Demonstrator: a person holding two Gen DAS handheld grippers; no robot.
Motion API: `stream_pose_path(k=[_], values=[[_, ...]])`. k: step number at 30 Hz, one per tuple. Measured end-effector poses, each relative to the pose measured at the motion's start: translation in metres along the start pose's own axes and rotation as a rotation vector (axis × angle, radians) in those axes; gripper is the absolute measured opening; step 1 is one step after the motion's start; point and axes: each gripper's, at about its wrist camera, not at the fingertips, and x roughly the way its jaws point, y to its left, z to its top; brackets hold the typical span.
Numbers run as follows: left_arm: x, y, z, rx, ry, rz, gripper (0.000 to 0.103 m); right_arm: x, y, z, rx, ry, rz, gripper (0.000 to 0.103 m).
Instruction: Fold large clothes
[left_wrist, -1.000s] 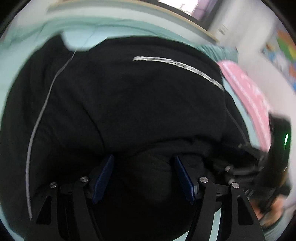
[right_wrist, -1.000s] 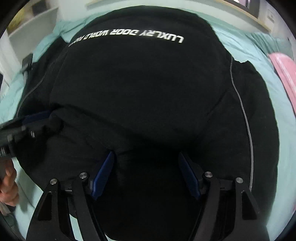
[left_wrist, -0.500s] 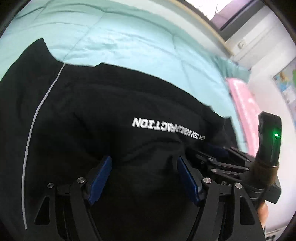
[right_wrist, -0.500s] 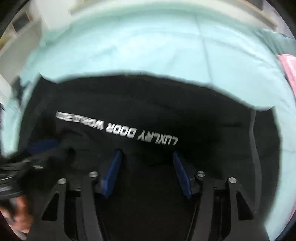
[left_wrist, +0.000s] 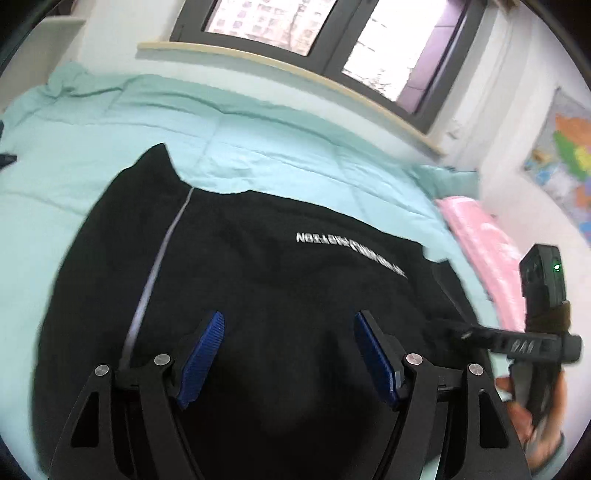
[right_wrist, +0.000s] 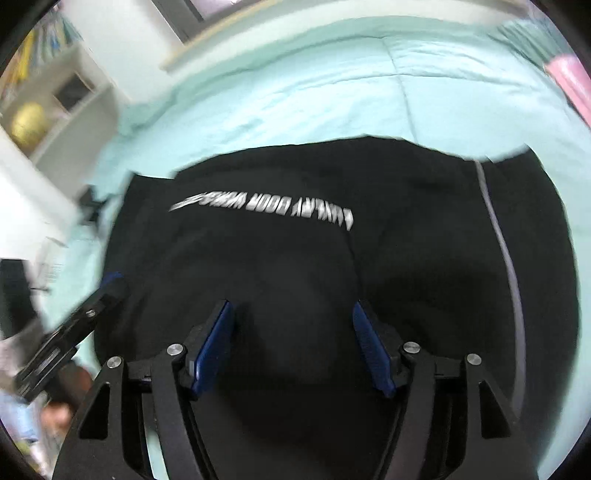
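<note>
Black garment (left_wrist: 258, 295) flat on teal bedspread (left_wrist: 258, 147), far edge amid open bedding

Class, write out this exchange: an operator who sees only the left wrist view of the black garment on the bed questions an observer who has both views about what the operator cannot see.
Operator: I see the black garment on the green bedspread, with pink bedding on one side. What is beyond the opposite side of the bed?
Observer: A white shelf stands there, with a yellow ball in it.
Operator: I see one grey stripe down the garment. Is there another?
Observer: Yes. The right wrist view shows a second grey stripe down the garment's other side.
</note>
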Motion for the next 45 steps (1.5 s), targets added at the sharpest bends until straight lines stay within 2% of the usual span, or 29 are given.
stream_pose_path(k=[2, 4, 7, 9, 12, 14, 15, 16, 18, 19, 20, 21, 23, 27, 30, 32, 34, 37, 42, 45], values=[[-0.025, 0.011, -0.004, 0.029, -0.007, 0.029, 0.074, -0.025, -0.013, -0.019, 0.055, 0.019, 0.066, 0.07], [-0.047, 0.017, -0.006, 0.066, -0.037, 0.096, 0.074, -0.046, -0.02, -0.041, 0.09, 0.014, 0.098, 0.071], [-0.082, 0.032, -0.008, 0.135, -0.078, 0.226, 0.074, -0.07, -0.031, -0.062, 0.096, -0.018, 0.07, 0.071], [-0.094, 0.041, -0.003, 0.108, -0.067, 0.231, 0.074, -0.092, -0.06, -0.069, 0.101, -0.05, 0.04, 0.071], [-0.119, 0.074, 0.001, 0.033, -0.052, 0.174, 0.074, -0.106, -0.078, -0.056, 0.144, -0.078, 0.021, 0.071], [-0.125, 0.093, 0.005, -0.005, -0.021, 0.105, 0.074, -0.125, -0.085, -0.052, 0.146, -0.129, -0.007, 0.071], [-0.119, 0.109, 0.009, -0.058, 0.015, -0.007, 0.074, -0.133, -0.086, -0.051, 0.125, -0.164, -0.063, 0.071], [-0.116, 0.121, 0.009, -0.111, 0.038, -0.088, 0.074, -0.136, -0.082, -0.051, 0.087, -0.194, -0.149, 0.071], [-0.101, 0.152, 0.009, -0.272, 0.087, -0.215, 0.074, -0.15, -0.075, -0.046, -0.01, -0.285, -0.442, 0.071], [-0.098, 0.162, 0.009, -0.314, 0.1, -0.233, 0.074, -0.15, -0.072, -0.045, -0.026, -0.31, -0.49, 0.071], [-0.094, 0.168, 0.009, -0.334, 0.106, -0.239, 0.074, -0.15, -0.075, -0.042, -0.027, -0.316, -0.464, 0.071], [-0.09, 0.172, 0.011, -0.332, 0.108, -0.225, 0.074, -0.147, -0.081, -0.038, -0.006, -0.298, -0.38, 0.071], [-0.078, 0.176, 0.014, -0.321, 0.117, -0.164, 0.074, -0.137, -0.092, -0.031, 0.043, -0.265, -0.277, 0.071], [-0.044, 0.181, 0.018, -0.35, 0.168, -0.136, 0.074, -0.114, -0.108, -0.027, 0.061, -0.22, -0.281, 0.071], [-0.017, 0.187, 0.018, -0.385, 0.213, -0.116, 0.074, -0.093, -0.115, -0.028, 0.062, -0.187, -0.239, 0.071], [0.0, 0.192, 0.016, -0.417, 0.233, -0.142, 0.074, -0.088, -0.123, -0.033, 0.065, -0.185, -0.245, 0.071], [0.012, 0.192, 0.012, -0.421, 0.265, -0.2, 0.074, -0.082, -0.132, -0.034, 0.092, -0.184, -0.25, 0.071], [0.026, 0.188, 0.003, -0.436, 0.347, -0.305, 0.074, -0.065, -0.147, -0.03, 0.142, -0.155, -0.173, 0.071], [0.042, 0.19, 0.001, -0.433, 0.362, -0.326, 0.075, -0.054, -0.181, -0.03, 0.272, -0.151, -0.075, 0.087], [0.046, 0.192, 0.0, -0.443, 0.365, -0.345, 0.075, -0.036, -0.209, -0.036, 0.405, -0.106, 0.103, 0.089]])
